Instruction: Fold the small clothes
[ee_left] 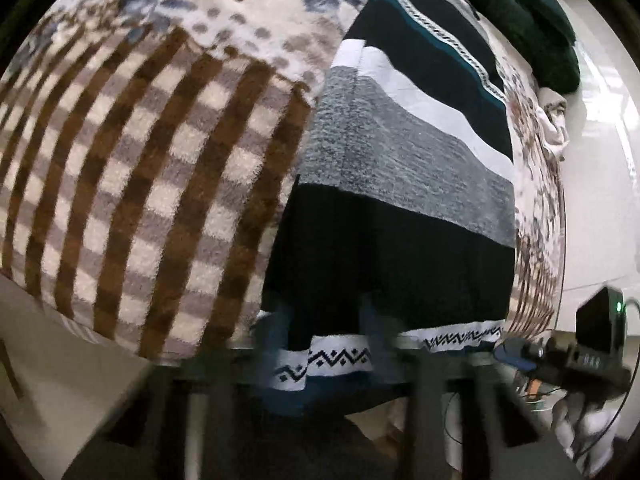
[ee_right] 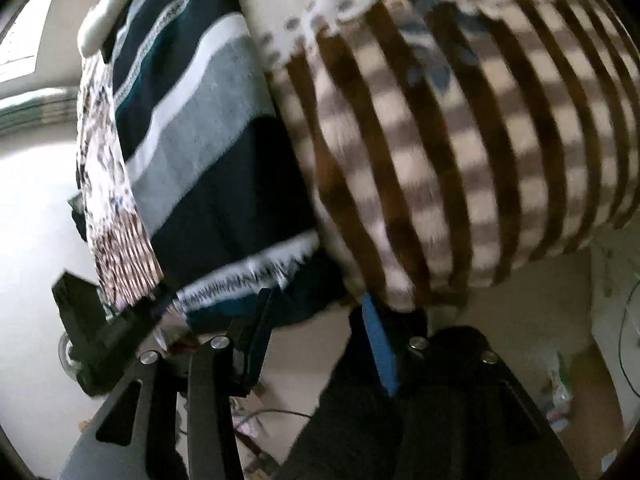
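A striped knit garment (ee_left: 400, 184) in navy, grey, white and teal lies on a checked brown and white blanket (ee_left: 132, 184); its patterned white hem hangs over the near edge. My left gripper (ee_left: 324, 344) is open, its blurred fingers either side of the hem (ee_left: 320, 360). In the right wrist view the same garment (ee_right: 208, 152) lies left of centre on the blanket (ee_right: 460, 160). My right gripper (ee_right: 316, 312) is open, just below the hem (ee_right: 248, 276) at the garment's corner, not closed on it. The other gripper (ee_right: 88, 320) shows at the left.
A dark green cloth heap (ee_left: 532, 16) and a small white cloth (ee_left: 554, 120) lie at the far end. The right gripper's body (ee_left: 592, 344) shows at the right edge. Beige floor (ee_right: 520, 320) with cables lies below the blanket edge.
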The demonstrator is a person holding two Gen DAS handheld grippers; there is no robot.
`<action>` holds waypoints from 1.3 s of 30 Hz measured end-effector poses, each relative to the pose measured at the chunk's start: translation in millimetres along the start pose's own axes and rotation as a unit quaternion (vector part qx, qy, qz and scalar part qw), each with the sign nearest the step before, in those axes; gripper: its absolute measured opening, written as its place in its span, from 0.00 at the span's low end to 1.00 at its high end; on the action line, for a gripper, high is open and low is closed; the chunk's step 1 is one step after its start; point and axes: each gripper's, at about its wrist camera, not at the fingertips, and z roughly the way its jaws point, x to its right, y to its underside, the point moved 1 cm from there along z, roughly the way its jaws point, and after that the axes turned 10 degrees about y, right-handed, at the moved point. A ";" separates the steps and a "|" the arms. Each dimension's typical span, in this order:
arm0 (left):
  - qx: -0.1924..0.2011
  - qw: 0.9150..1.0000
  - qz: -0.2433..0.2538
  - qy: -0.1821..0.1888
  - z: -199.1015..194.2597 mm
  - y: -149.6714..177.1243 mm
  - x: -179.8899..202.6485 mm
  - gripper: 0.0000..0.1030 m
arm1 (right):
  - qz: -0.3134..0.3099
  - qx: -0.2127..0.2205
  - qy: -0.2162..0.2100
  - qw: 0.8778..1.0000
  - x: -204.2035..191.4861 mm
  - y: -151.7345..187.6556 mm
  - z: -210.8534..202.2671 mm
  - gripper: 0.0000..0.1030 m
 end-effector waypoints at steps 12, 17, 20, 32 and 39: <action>0.026 0.999 -0.027 -0.010 -16.1 1.2 -25.0 0.06 | -0.031 0.013 0.037 0.999 -43.4 2.6 24.1 0.11; 0.017 0.999 -0.042 0.007 -23.4 -1.9 -26.0 0.12 | -0.028 -0.017 0.020 0.999 -50.1 -8.6 25.0 0.24; 0.057 0.997 -0.044 0.034 -43.5 -1.9 -25.3 0.48 | -0.035 0.011 0.001 0.999 -50.3 -10.0 10.5 0.51; 0.011 0.997 -0.021 0.072 11.1 2.2 -27.0 0.67 | -0.009 0.010 -0.107 0.994 -58.5 -29.9 61.6 0.52; 0.024 0.994 -0.006 0.109 -10.5 9.4 -7.4 0.11 | -0.009 0.003 -0.142 0.990 -64.6 -25.3 48.2 0.18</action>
